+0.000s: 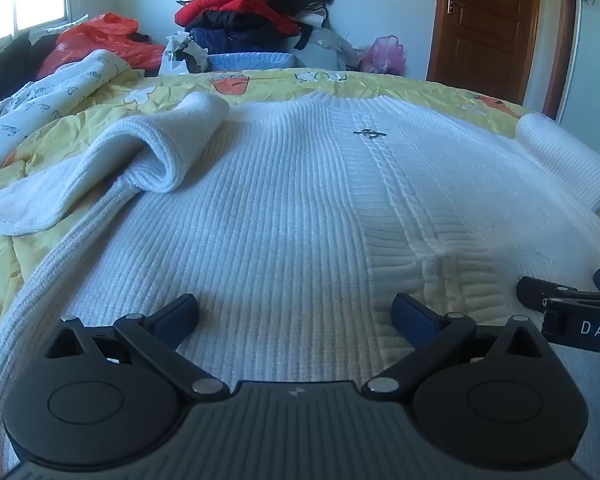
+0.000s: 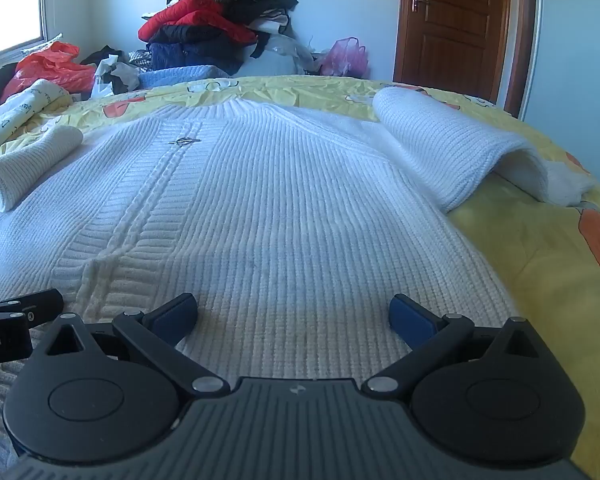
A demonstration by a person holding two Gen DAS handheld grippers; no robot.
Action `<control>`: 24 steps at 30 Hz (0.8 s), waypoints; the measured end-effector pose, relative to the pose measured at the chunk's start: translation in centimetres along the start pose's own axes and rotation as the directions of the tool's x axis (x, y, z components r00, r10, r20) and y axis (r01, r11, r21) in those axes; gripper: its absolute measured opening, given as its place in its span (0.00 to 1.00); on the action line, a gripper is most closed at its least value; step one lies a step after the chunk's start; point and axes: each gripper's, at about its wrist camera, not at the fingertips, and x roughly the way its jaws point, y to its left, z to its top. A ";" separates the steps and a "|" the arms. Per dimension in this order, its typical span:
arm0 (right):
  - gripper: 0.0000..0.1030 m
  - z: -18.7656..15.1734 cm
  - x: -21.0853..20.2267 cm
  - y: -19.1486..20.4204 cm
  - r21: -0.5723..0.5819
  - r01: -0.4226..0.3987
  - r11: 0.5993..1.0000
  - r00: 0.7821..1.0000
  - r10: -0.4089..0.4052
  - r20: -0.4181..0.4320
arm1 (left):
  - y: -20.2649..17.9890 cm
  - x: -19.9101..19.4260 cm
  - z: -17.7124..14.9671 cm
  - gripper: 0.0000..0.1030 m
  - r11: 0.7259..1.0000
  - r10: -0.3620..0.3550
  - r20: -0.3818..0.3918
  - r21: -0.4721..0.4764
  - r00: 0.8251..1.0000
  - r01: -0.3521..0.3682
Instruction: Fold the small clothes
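White knit cardigan lies flat on bed w/ yellow cover. Left tool fully spread, nothing gripped, over hem. Right tool likewise wide apart, empty, alongside.

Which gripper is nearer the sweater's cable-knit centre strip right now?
Left. The left gripper hovers open with the cable strip just off its right finger. The right gripper is open over plain ribbing, the strip farther to its left.
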 end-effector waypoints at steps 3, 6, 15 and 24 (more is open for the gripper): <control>1.00 0.0 0.0 0.0 0.002 -0.002 1.000 1.000 0.002 0.000 | 0.2 -0.1 -0.1 1.00 1.000 -0.002 0.003 -0.003 1.000 0.002; 1.00 0.0 0.0 0.0 0.002 -0.002 1.000 1.000 0.002 0.000 | 0.4 -0.1 -0.1 1.00 1.000 0.000 0.003 -0.008 1.000 0.000; 1.00 0.0 0.0 0.0 0.001 -0.002 1.000 1.000 0.002 0.000 | 0.1 0.3 0.2 1.00 1.000 0.018 -0.016 -0.001 1.000 -0.018; 1.00 0.0 0.0 0.0 0.002 -0.002 1.000 1.000 0.002 0.000 | -0.1 0.2 0.1 1.00 1.000 0.026 -0.008 0.006 1.000 -0.026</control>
